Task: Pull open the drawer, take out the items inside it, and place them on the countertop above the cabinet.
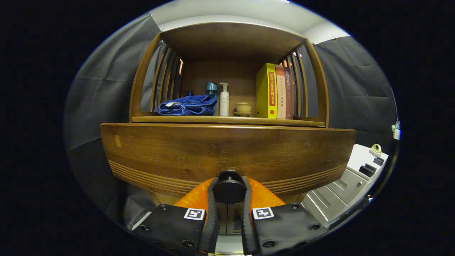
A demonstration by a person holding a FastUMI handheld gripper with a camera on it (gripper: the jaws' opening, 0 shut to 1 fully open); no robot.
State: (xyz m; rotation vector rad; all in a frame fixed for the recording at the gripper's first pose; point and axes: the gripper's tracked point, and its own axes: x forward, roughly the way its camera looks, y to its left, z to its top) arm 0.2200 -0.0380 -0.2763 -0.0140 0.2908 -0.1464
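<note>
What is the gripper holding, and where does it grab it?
The gripper holds the drawer by its round knob: one of the fingers presses on each side of it.

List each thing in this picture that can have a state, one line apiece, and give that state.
Gripper: shut on the drawer knob.
Drawer knob: clamped between both fingers.
Drawer: front faces the gripper; how far out it is cannot be told.
Blue towel: folded, lying on the countertop.
Pump bottle: upright.
Books: standing upright, side by side.
Lidded cup: lid on.
</note>
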